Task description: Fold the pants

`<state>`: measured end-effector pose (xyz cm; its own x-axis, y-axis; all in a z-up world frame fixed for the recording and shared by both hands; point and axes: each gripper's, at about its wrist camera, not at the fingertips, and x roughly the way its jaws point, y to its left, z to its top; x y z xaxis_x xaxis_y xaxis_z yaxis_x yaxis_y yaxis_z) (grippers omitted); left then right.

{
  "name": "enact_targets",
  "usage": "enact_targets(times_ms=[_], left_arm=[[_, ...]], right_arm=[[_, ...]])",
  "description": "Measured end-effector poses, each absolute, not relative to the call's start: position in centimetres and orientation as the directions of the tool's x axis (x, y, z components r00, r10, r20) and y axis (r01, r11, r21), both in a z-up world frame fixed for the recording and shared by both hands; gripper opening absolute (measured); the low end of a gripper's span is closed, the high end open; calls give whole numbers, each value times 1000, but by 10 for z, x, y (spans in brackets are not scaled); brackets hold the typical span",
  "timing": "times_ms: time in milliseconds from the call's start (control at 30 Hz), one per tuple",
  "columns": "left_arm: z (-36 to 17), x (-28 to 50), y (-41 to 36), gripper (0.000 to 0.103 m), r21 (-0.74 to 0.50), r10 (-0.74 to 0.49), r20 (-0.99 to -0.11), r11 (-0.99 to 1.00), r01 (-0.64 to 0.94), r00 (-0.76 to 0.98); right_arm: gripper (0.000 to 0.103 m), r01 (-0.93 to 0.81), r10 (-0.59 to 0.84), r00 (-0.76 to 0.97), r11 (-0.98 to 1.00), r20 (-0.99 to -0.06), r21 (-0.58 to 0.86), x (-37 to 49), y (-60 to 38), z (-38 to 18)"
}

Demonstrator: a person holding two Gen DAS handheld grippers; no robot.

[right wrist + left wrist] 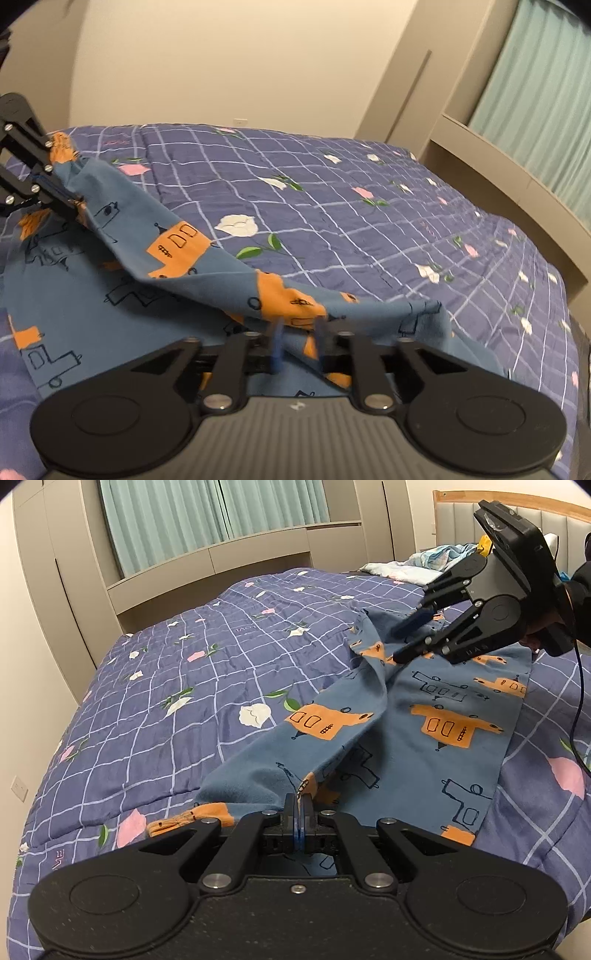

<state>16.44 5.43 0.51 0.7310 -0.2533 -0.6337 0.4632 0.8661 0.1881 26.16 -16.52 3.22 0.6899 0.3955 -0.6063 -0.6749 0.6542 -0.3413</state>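
**Pants pinched at one end, loose at the other**

On the quilted bed cover (177, 686), the blue pants (436, 746) with orange and outlined prints lie spread between both tools. Left gripper (299, 812) is pressed together on a raised fold of the soft fabric. Right gripper (297, 343) stands parted, cloth draped between its blurred fingers, no pinch visible. Only the left view shows the headboard (517, 513) and crumpled bedding (417, 563) behind; the right view shows bare wall (229, 62).
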Motion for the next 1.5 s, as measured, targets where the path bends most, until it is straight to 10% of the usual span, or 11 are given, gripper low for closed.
enact_targets(times_ms=[167, 700, 867, 1500], left_arm=[[7, 162, 51, 0, 198, -255, -632, 860, 470, 732], [6, 158, 47, 0, 227, -250, -639, 842, 490, 727], [8, 151, 46, 0, 254, -253, -618, 832, 494, 744], [-17, 118, 53, 0, 270, -237, -647, 817, 509, 725]], right_arm=[[53, -715, 410, 674, 571, -614, -404, 258, -151, 34], [57, -910, 367, 379, -19, -850, -414, 278, -83, 44], [9, -885, 254, 406, -129, -878, -447, 278, -71, 30], [4, -737, 270, 676, 240, -686, -631, 164, -112, -2]])
